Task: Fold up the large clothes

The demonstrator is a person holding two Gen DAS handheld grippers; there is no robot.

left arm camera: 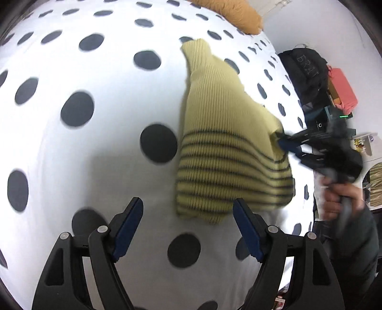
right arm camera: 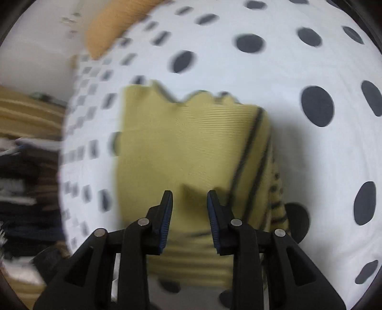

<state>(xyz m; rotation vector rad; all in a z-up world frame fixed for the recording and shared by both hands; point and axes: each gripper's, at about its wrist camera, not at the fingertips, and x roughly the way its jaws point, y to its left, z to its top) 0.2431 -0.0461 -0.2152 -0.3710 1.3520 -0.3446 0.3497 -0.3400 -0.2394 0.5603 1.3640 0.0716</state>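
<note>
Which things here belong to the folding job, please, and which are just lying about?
Job: sweater, left tongs, right tongs, spotted bedsheet.

Lying about: orange pillow, black bag, pink box, clothes pile.

Ribbed knit sweater (left arm camera: 222,143); smooth matt cotton sheet (left arm camera: 95,155).

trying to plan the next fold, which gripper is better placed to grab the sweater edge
Right. The right gripper hangs open directly over the yellow striped sweater, its fingers at the cloth's near edge. The left gripper is open too, but sits off the sweater's corner over the dotted sheet.
</note>
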